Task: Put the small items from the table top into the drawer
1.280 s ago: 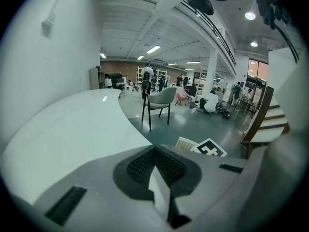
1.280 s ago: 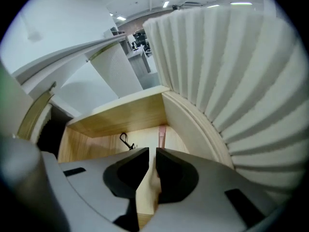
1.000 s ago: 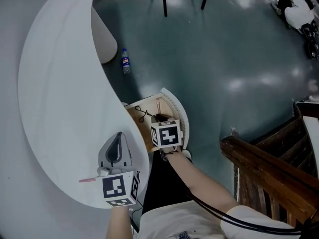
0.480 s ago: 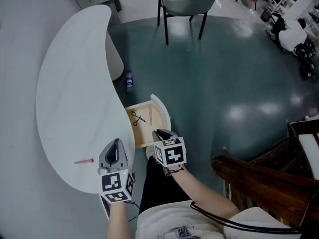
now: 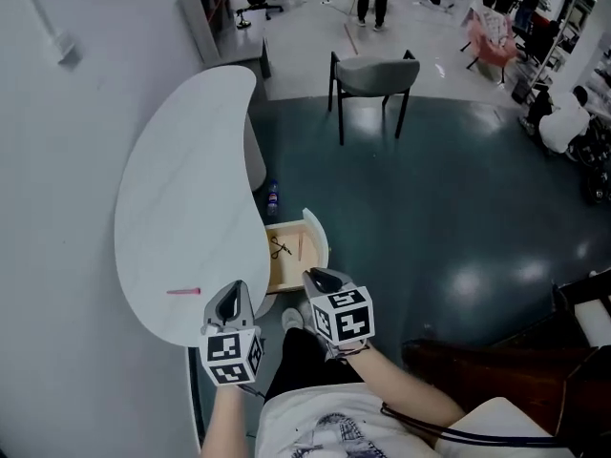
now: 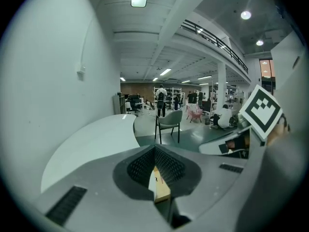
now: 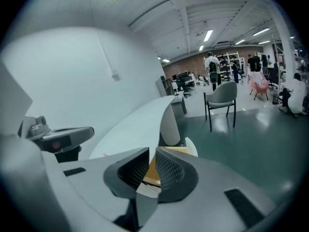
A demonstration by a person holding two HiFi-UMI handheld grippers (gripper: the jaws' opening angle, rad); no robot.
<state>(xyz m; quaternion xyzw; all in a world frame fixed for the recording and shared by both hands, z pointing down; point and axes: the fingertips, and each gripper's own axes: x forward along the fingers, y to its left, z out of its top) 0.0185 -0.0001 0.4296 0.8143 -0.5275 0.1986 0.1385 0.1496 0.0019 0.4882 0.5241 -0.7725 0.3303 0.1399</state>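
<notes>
**While the drawer [image 5: 286,273] stands open, one pink item [image 5: 184,291] lies on the tabletop [image 5: 181,189]**

Where the dark floor [image 5: 430,189] meets the wall, the long, curved white tabletop stretches away from the person. A grey chair [image 5: 370,74] stands on the floor well beyond its far end. The wooden drawer is pulled out from the tabletop's right edge, its white curved front toward the open floor.

Nearest the person, the left gripper [image 5: 229,299] hangs over the tabletop's near edge. Its fingers [image 6: 140,168] meet at the tips with nothing between them. The right gripper [image 5: 320,278] hangs just beside the drawer's near end. Its fingers [image 7: 169,170] are a narrow gap apart, and nothing is in that gap.

A small bottle [image 5: 272,198] lies on the floor by the tabletop's leg, just past the drawer. Inside the drawer lie a dark looped thing [image 5: 279,247] and, beside it, a thin stick [image 5: 299,246]. The slim pink item rests alone on the tabletop, near the left gripper and to its left.
</notes>
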